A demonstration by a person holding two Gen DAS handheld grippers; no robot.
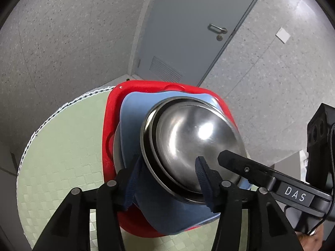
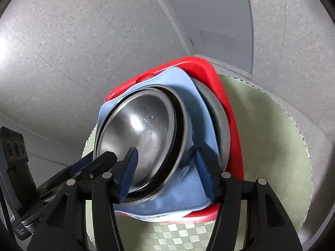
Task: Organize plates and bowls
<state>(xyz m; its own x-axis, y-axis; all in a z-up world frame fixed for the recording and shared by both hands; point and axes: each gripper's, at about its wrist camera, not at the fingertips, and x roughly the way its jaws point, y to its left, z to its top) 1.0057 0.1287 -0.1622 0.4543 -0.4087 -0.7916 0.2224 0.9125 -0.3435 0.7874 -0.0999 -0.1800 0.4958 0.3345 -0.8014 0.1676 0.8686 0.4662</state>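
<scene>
A stack of dishes sits on the round green table (image 1: 62,156). A red square plate (image 1: 108,125) is at the bottom, a grey plate (image 2: 219,121) on it, then a light blue square plate (image 1: 132,115), with nested steel bowls (image 1: 188,138) on top. My left gripper (image 1: 165,179) straddles the steel bowls' near rim, one pad inside the bowl (image 1: 201,173), one outside. My right gripper (image 2: 165,173) straddles the bowls' rim (image 2: 146,138) from the other side. Both sets of jaws stand apart around the rim; contact is unclear.
The table (image 2: 272,146) stands on a speckled grey floor (image 1: 62,41) near a grey door (image 1: 188,31). The right gripper's body (image 1: 293,188) reaches in beside the bowl in the left wrist view; the left gripper's body (image 2: 62,177) shows in the right wrist view.
</scene>
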